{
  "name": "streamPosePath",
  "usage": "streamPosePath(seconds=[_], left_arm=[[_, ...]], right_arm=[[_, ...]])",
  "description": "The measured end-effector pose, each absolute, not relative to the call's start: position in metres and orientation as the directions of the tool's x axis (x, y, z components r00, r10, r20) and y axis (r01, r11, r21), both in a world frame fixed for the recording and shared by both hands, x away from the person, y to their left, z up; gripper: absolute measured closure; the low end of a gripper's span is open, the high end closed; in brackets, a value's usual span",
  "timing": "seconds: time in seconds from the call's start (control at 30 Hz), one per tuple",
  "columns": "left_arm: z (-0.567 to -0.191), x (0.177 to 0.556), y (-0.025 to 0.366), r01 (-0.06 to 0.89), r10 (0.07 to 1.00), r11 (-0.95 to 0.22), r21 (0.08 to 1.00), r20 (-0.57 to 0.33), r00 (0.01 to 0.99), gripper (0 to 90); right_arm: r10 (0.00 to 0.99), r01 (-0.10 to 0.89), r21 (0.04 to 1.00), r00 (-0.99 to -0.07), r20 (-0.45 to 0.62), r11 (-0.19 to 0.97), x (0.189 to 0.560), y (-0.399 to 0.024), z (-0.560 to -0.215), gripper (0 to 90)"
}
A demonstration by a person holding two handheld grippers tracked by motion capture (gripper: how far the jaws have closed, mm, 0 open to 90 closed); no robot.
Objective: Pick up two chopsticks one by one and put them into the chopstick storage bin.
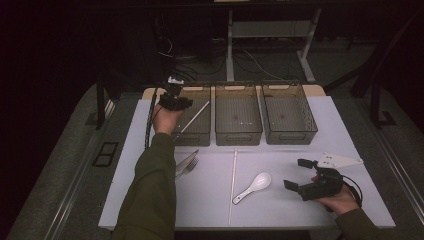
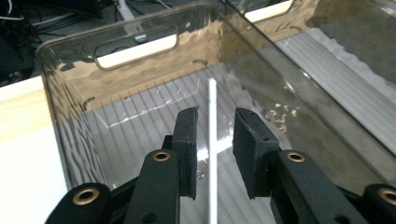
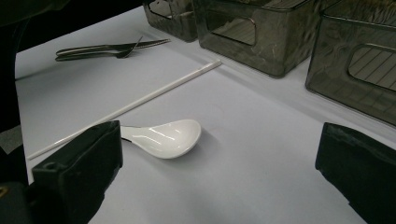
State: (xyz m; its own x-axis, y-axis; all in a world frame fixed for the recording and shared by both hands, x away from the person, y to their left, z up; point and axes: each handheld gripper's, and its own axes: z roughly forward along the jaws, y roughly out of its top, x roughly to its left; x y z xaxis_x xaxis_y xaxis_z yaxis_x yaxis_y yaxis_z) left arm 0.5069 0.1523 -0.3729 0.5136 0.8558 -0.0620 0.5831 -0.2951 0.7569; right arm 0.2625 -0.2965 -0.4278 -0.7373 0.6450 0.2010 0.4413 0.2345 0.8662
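My left gripper (image 2: 212, 140) hangs over the left bin (image 1: 200, 131), jaws apart around a white stick (image 2: 212, 154) without touching it. The stick leans on the rim; it could tip out if I brush it. My right gripper (image 3: 215, 182), jaws wide apart, faces the spoon (image 3: 163, 136) on open desk (image 1: 280, 200).

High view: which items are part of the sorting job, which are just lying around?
In the job (likely): left gripper over left bin; white chopstick in it; second chopstick, white spoon, knife and fork; middle bin, right bin; right gripper.

Lying about: floor cables.
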Motion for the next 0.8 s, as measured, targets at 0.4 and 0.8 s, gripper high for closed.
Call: streamPosePath(seconds=[0.4, 0.8], left_arm=[[-0.350, 0.488, 0.149, 0.545, 0.808, -0.304, 0.781, -0.091, 0.582, 49.0], [-0.338, 0.428, 0.133, 0.487, 0.747, -0.351, 0.800, -0.074, 0.660, 41.2]], right_arm=[[0.649, 0.443, 0.865, -0.734, 0.200, 0.235, 0.262, -0.296, -0.428, 0.7], [0.651, 0.446, 0.863, -0.732, 0.200, 0.238, 0.262, -0.296, -0.428, 0.7]])
